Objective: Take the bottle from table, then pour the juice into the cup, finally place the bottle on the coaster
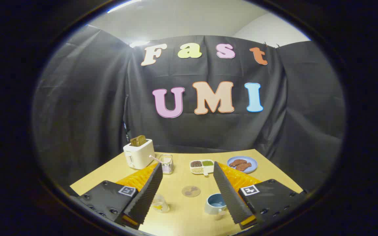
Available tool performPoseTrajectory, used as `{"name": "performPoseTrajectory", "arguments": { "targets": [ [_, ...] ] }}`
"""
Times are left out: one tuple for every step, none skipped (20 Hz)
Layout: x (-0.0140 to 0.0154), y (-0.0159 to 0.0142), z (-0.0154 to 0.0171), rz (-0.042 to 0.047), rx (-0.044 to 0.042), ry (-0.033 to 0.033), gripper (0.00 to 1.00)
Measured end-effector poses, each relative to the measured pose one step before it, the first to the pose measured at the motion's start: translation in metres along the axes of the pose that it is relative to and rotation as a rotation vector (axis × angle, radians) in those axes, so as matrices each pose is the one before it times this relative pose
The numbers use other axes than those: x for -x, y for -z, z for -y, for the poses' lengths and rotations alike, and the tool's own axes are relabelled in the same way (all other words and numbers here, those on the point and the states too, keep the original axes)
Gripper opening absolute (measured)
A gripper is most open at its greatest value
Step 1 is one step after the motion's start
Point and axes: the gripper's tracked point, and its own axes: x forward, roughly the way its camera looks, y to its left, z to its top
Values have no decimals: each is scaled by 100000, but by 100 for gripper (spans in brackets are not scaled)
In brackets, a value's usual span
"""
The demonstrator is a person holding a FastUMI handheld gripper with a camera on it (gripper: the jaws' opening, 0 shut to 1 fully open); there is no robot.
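In the gripper view my gripper [186, 170] was spread wide, holding nothing. The bottle [160, 203] stood upright on the table [182, 216], low beside my left finger; the cup [216, 203] sat by the right.

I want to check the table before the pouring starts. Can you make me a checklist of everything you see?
Surface: wooden table, looks dry.
Job's things: bottle near one finger; cup near the other; coaster between the fingers, bare.
Clutter: toaster with toast, wire basket, divided dish, plate with food.
Gripper: open, holding nothing.
Cables: nothing seen.
Surroundings: black cloth wall.
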Motion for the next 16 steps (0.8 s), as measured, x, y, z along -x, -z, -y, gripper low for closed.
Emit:
{"name": "performPoseTrajectory", "arguments": {
  "targets": [
    [119, -6, -13, 459, -306, 138, 99],
    [118, -143, -48, 437, -109, 79, 99],
    [118, 76, -6, 119, 251, 165, 99],
    [59, -18, -3, -145, 458, 631, 99],
    [150, 49, -2, -340, 323, 763, 99],
    [115, 22, -156, -153, 210, 482, 99],
    [171, 89, -242, 125, 177, 471, 99],
    [98, 12, -360, -56, 157, 229, 99],
    [352, 86, -381, -185, 206, 351, 99],
    [297, 54, -325, -328, 157, 729, 99],
    [334, 137, -310, -357, -10, 909, 99],
    [322, 80, -499, -453, -218, 403, 99],
    [392, 254, -708, -802, -171, 342, 99],
    [487, 147, -569, -314, -280, 550, 99],
    [521, 167, -638, -438, -769, 335, 99],
    [497, 366, -757, -542, -1077, -68, 99]
  ]
}}
